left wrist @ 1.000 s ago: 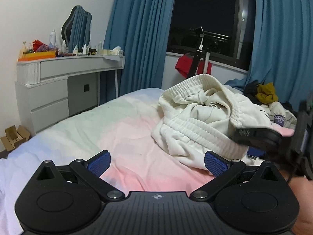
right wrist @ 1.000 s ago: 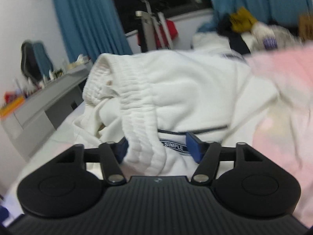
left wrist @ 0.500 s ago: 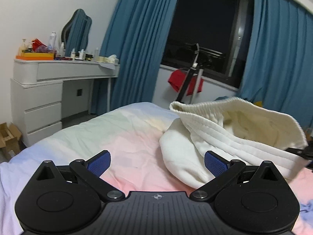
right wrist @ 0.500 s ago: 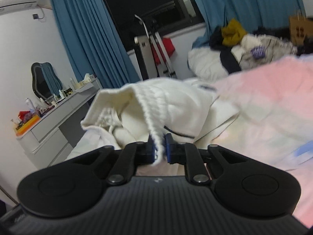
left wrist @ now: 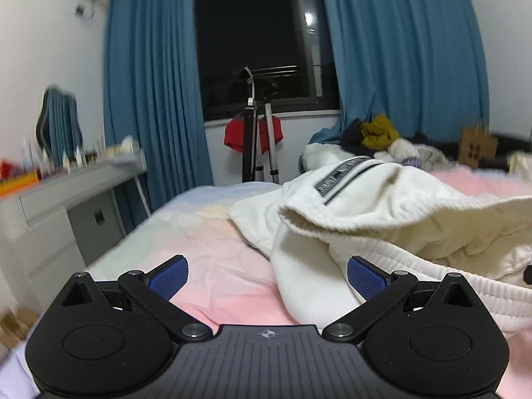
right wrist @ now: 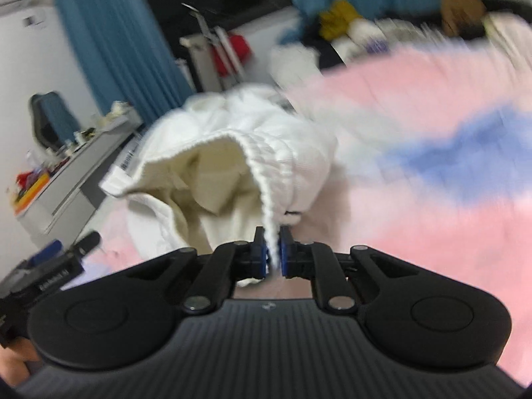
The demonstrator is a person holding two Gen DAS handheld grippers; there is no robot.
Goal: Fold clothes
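Observation:
Cream-white sweatpants (left wrist: 392, 212) with a ribbed elastic waistband lie bunched on the pastel pink bedsheet (left wrist: 206, 249), the waist opening gaping toward me. My right gripper (right wrist: 272, 254) is shut on the waistband edge (right wrist: 266, 196) and holds it lifted off the bed; the rest of the sweatpants (right wrist: 239, 153) hangs from it. My left gripper (left wrist: 266, 276) is open, low over the sheet, with the garment's near fold partly between its blue pads (left wrist: 168, 277). It touches nothing that I can see. The left gripper also shows at the lower left of the right wrist view (right wrist: 50, 266).
A white dresser (left wrist: 50, 212) with bottles stands left of the bed. Blue curtains (left wrist: 149, 99) frame a dark window. A stand with a red cloth (left wrist: 256, 133) is behind the bed. A heap of clothes (left wrist: 382, 136) lies at the far right.
The right gripper, which closed on the waistband earlier, has pulled it up and toward me, opening the waist. The left gripper has swung right and stays open.

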